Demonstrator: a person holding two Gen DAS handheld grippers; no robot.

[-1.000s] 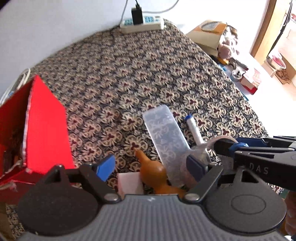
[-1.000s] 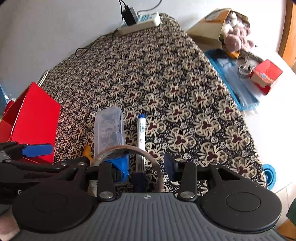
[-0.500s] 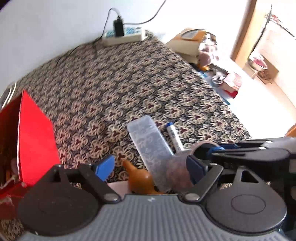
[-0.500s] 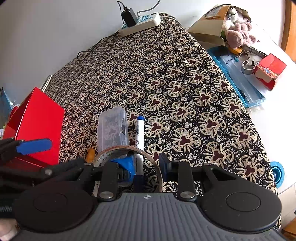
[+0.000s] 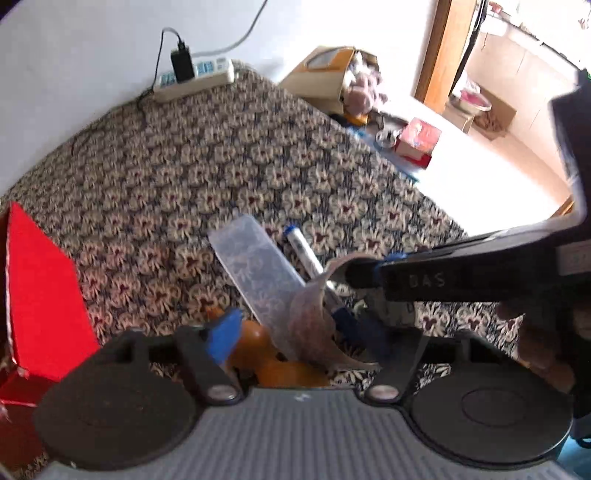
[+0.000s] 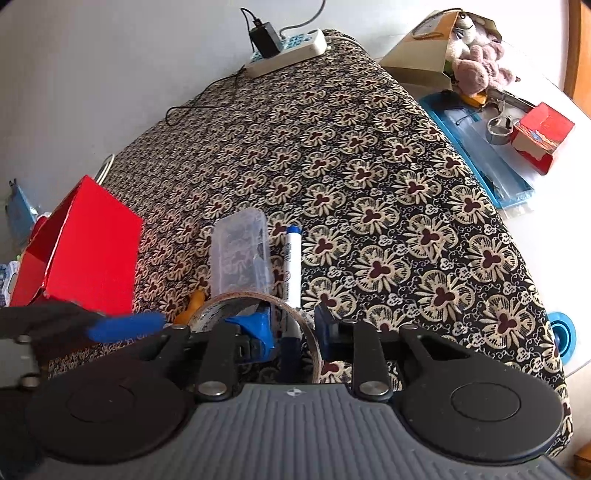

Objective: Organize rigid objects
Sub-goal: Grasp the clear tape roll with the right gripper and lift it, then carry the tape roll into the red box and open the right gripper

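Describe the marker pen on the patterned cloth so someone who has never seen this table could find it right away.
Start from the red box at the left of the flowered tablecloth. To its right lies a clear plastic case, and the marker pen lies right alongside that case. It is the only slim white tube there, with a blue tip at its far end.

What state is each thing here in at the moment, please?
Right tool: jaws have just been closing, now gripping tape roll by its wall.
Left tool: open, jaws have just been closing around orange toy.
Marker: capped, lying flat.
Clear case: lying flat, looks shut.
Red box: open.
Charger: plugged into power strip.
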